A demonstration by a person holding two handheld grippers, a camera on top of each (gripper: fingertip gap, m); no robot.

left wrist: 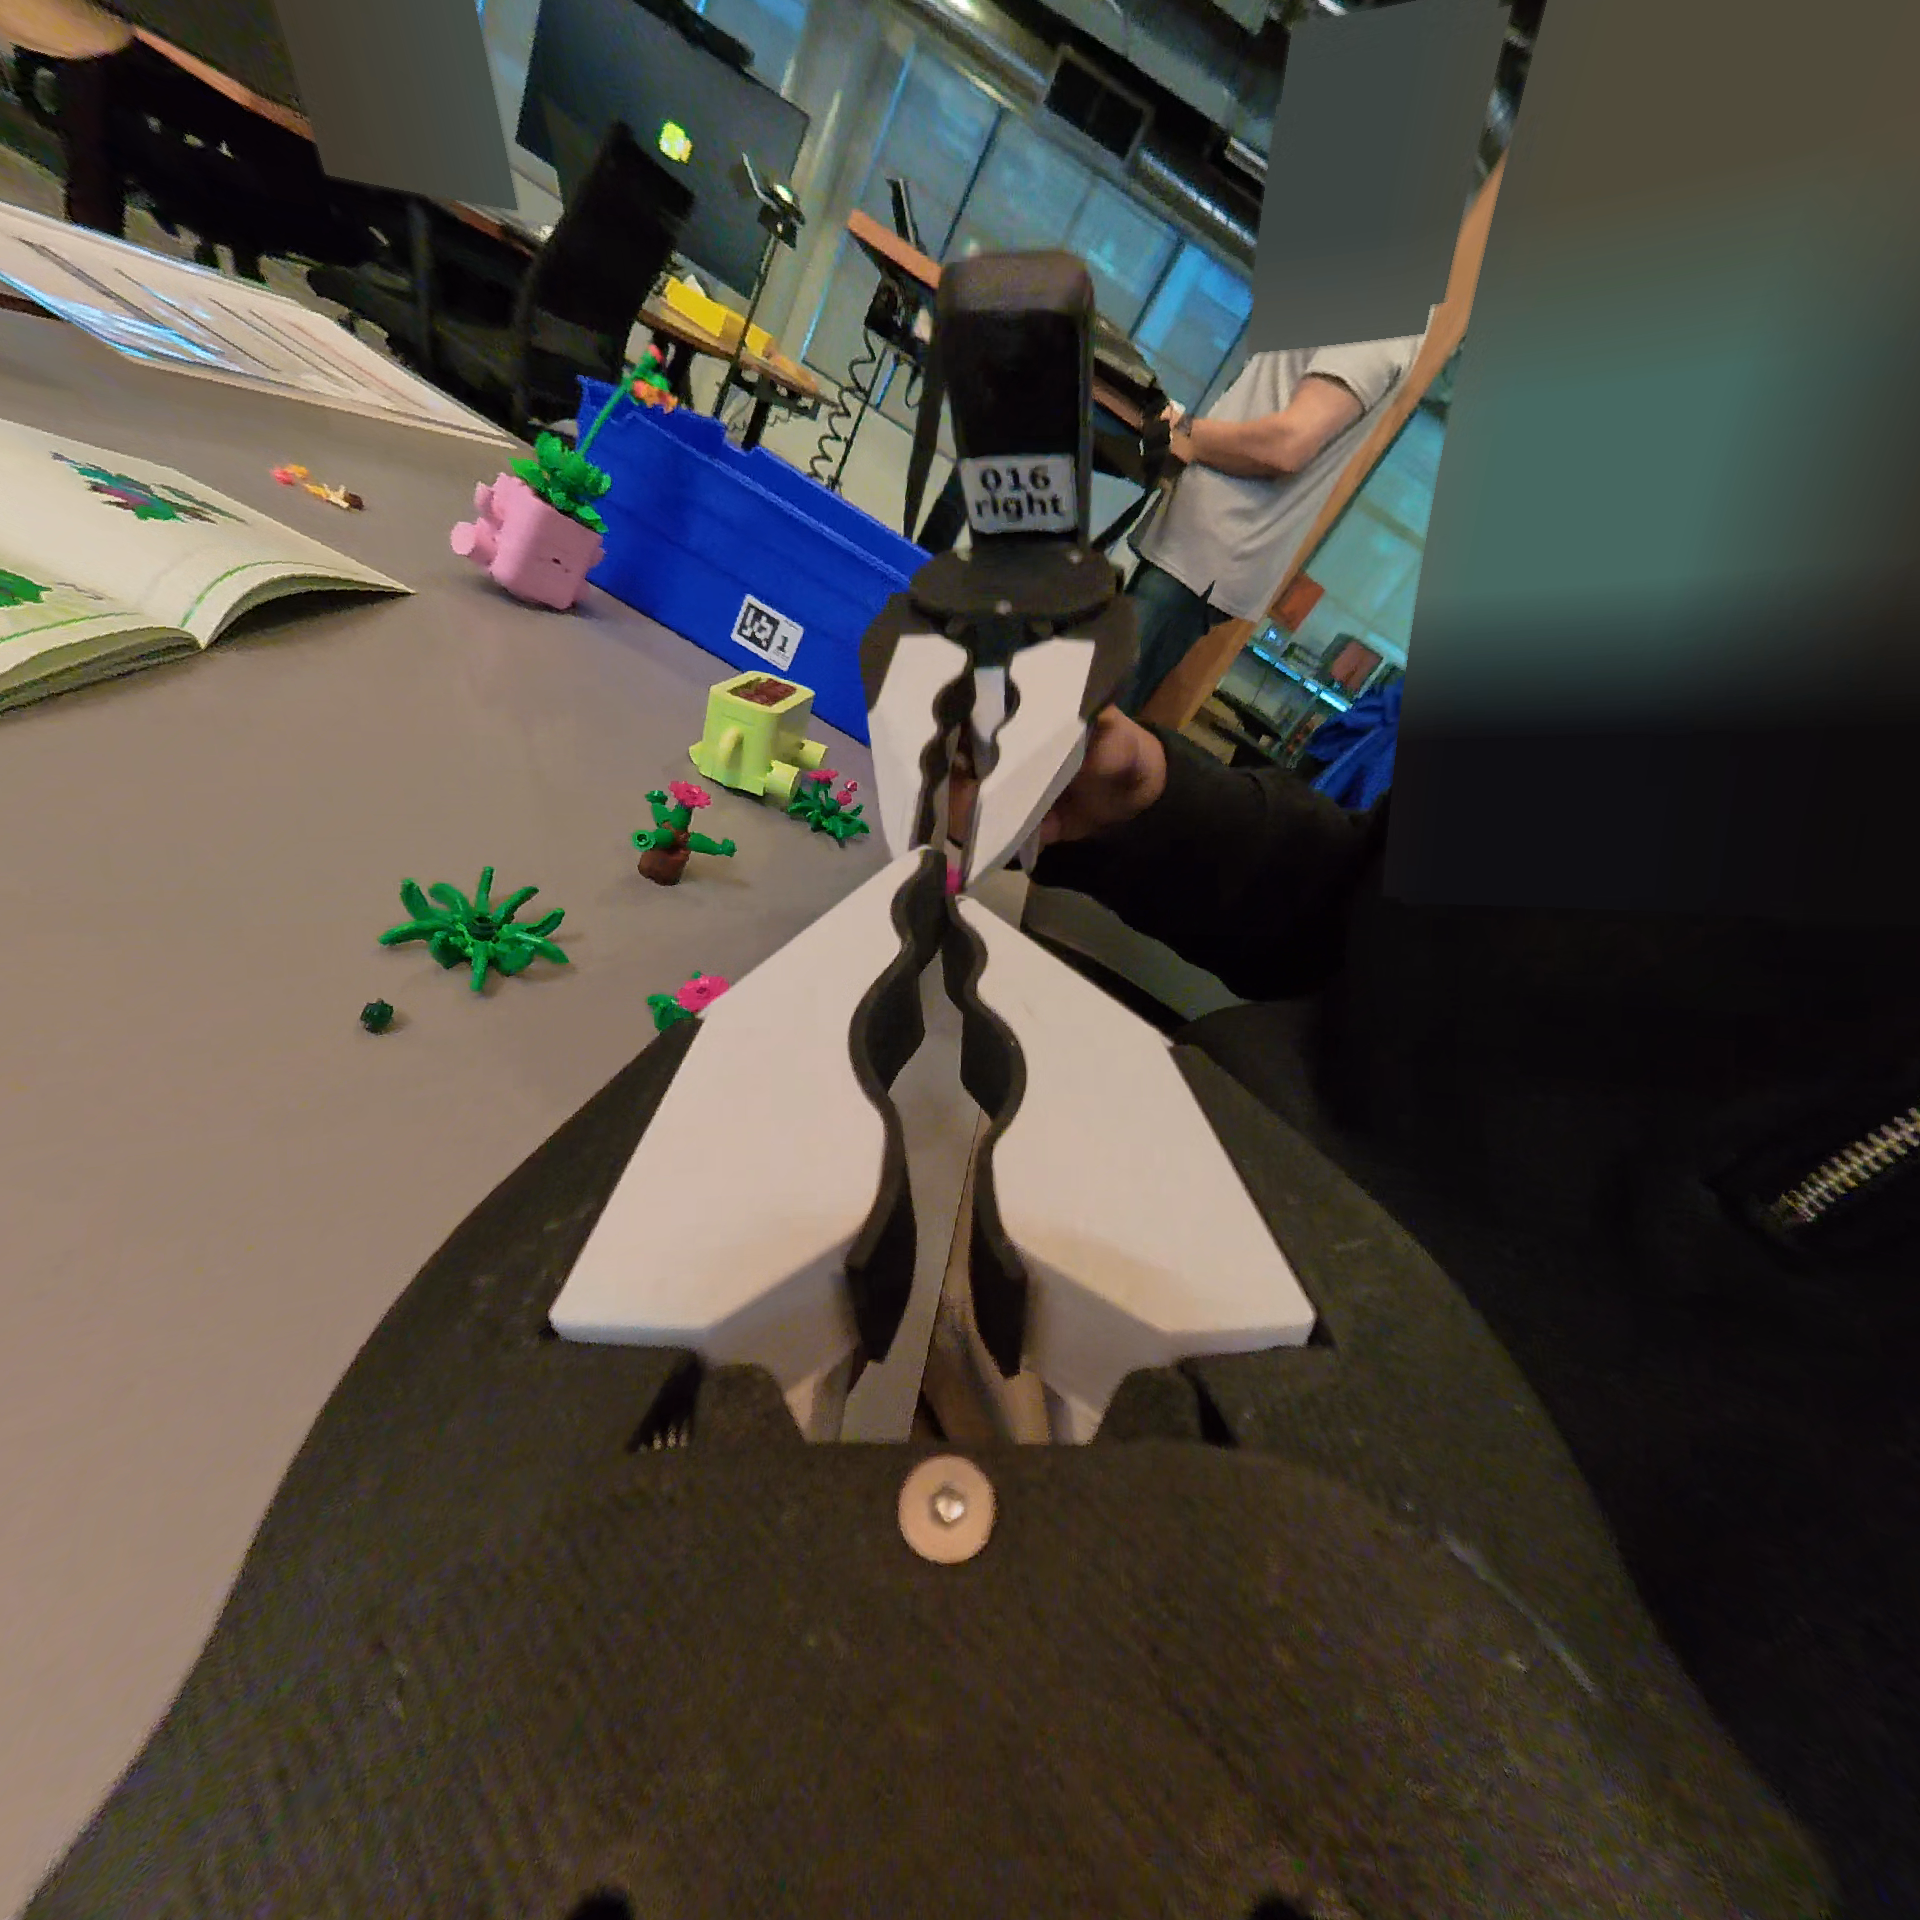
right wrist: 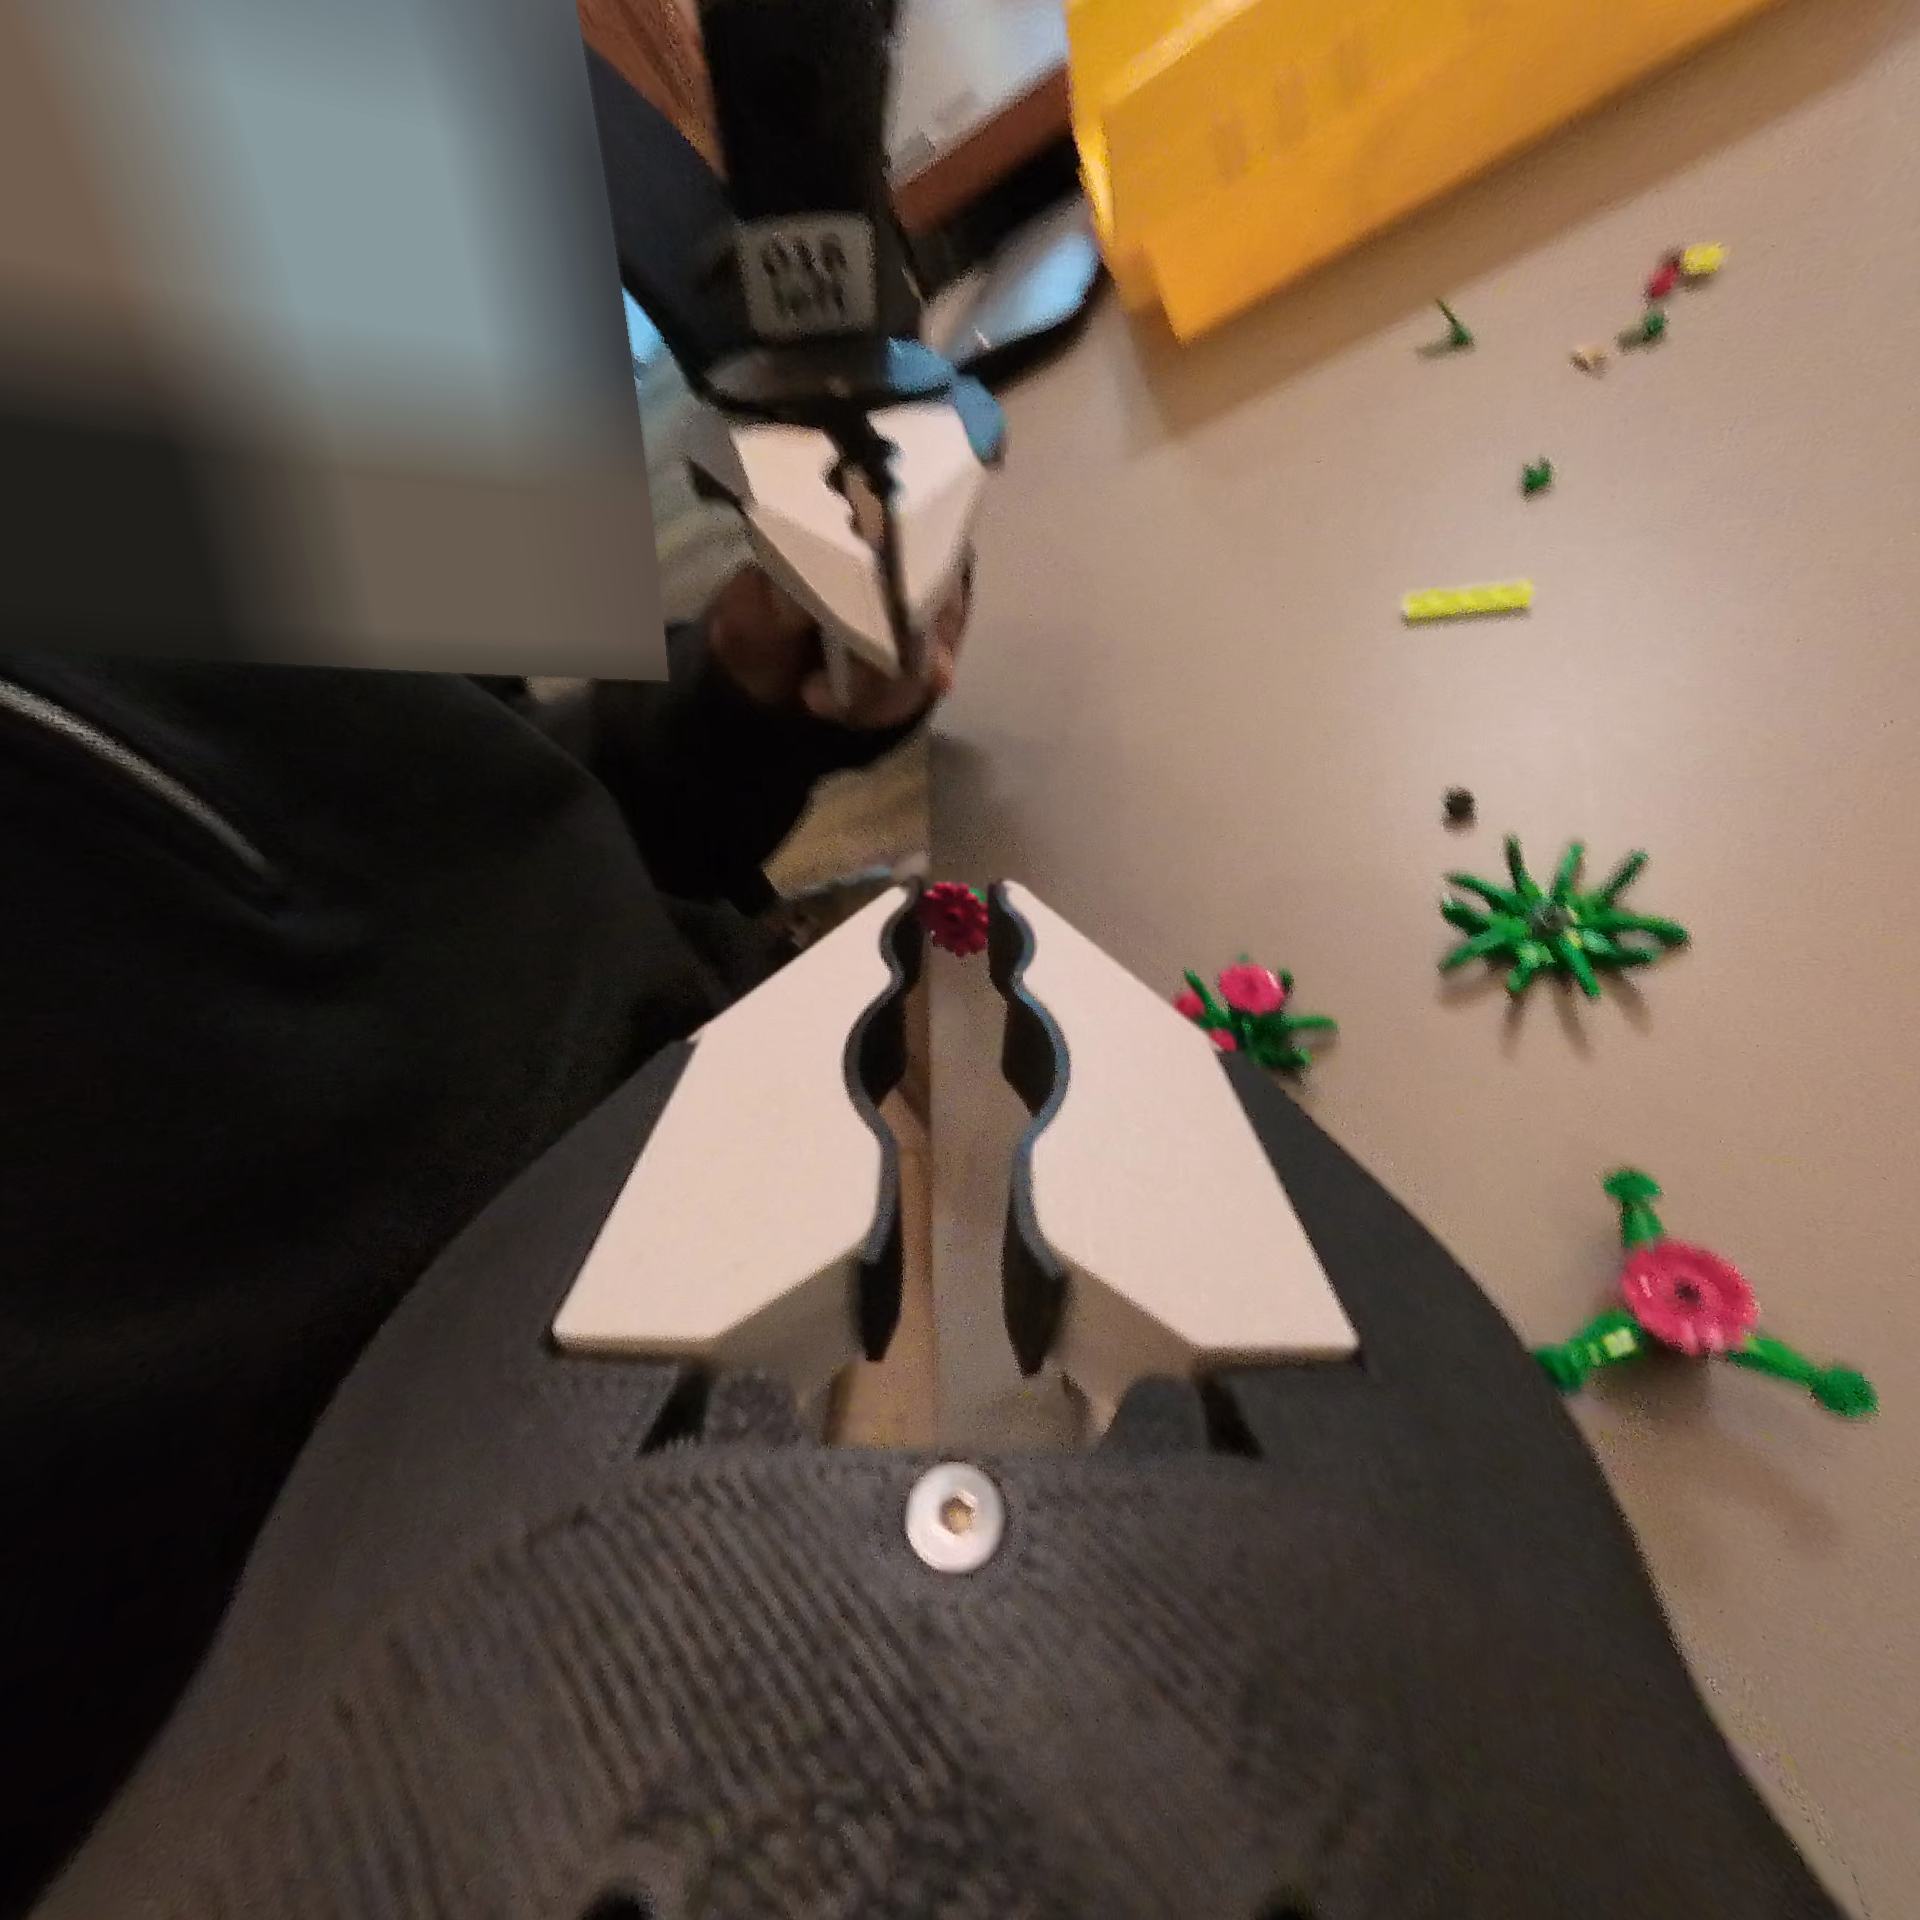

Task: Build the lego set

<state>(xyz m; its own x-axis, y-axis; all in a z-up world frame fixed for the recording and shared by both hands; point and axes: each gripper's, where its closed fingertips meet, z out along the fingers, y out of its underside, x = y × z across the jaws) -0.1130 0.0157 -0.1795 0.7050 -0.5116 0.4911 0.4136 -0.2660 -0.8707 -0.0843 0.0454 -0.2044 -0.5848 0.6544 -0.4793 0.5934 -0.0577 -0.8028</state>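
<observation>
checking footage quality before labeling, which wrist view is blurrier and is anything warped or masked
Right wrist view: soft all over, the pink flower piece at the right gripper and the green leaf piece smeared; a mosaic patch upper left. Left wrist view: sharper, the left gripper crisp; wide-angle bending at the table edge; grey patches along the top.

left wrist view: sits behind the left tongs (left wrist: 940,883), looks forward along them, low over the grey worktop (left wrist: 260,1039), tilted. Faces the right tongs (left wrist: 951,831) head-on, tip to tip, very near.
right wrist view: sits behind the right tongs (right wrist: 956,914), faces the left tongs (right wrist: 883,665) opposite, near. Blurred. Worktop (right wrist: 1351,727) runs up the right side.
shared: worktop edge, spiky green leaf piece (left wrist: 476,928) (right wrist: 1553,925), each other's tongs.
</observation>
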